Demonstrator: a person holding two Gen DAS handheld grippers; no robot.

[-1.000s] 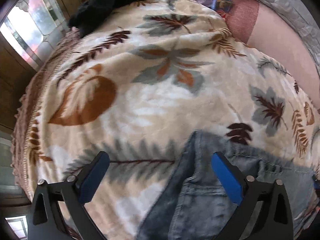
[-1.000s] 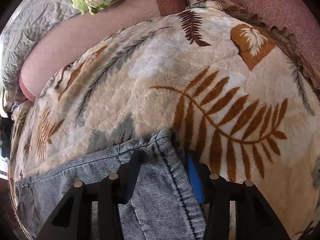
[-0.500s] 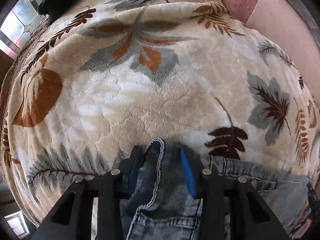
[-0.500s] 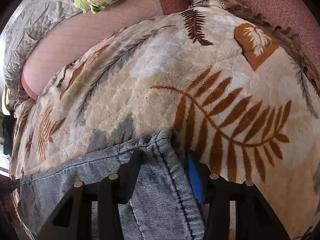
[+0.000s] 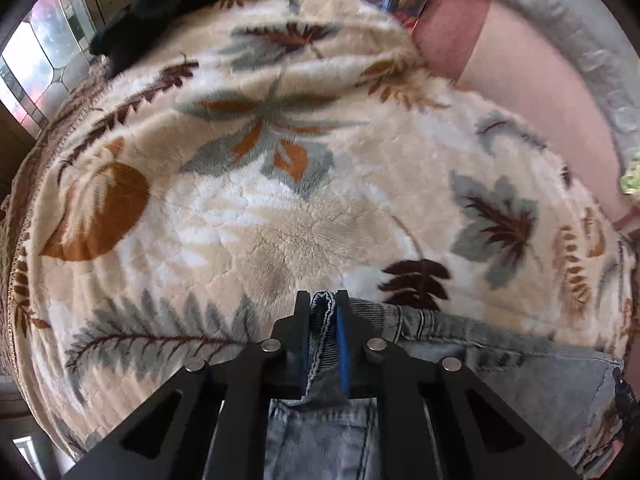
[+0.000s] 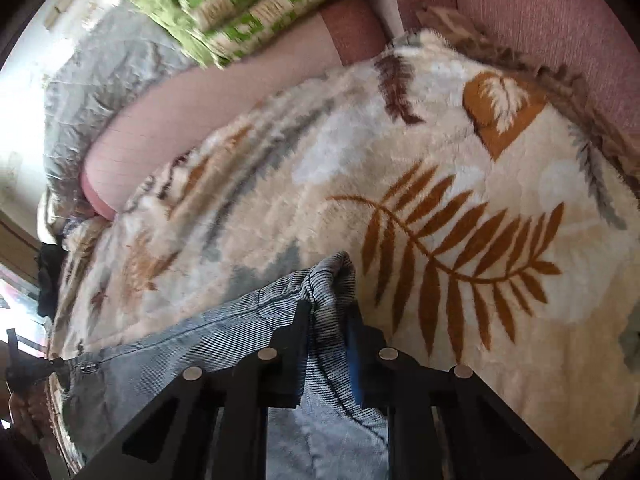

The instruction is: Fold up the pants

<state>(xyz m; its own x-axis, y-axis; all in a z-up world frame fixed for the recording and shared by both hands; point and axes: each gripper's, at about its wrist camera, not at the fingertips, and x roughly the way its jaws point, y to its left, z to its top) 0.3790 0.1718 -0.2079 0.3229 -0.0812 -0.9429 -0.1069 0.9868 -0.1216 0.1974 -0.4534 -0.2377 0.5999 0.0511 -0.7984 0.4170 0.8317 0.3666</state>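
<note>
**Both ends of the jeans pinched on a leaf-print blanket**

Now clamped hard on denim at both ends. Left gripper (image 5: pixel 323 322) clenched on a hemmed edge of the jeans (image 5: pixel 532 384), the fold bunched upright between the blue-lined fingers (image 5: pixel 343 344). Right gripper (image 6: pixel 329 322) likewise pressed tight on a corner of the jeans (image 6: pixel 192 356), ribbed cloth poking out past the fingertips. Spread flat across the near part of a plush cream blanket (image 5: pixel 280 216) printed with rust, grey and brown leaves; stretched rightward from the left gripper, leftward from the right one. Beyond the blanket's far edge, pink bedding (image 5: pixel 532 92) and a grey quilt (image 6: pixel 104 80). Far left in the left wrist view, a dark garment (image 5: pixel 160 12) heaped beside a window (image 5: pixel 36 60). Far in the right wrist view, a green-and-white patterned cloth (image 6: pixel 256 4), blurred.
</note>
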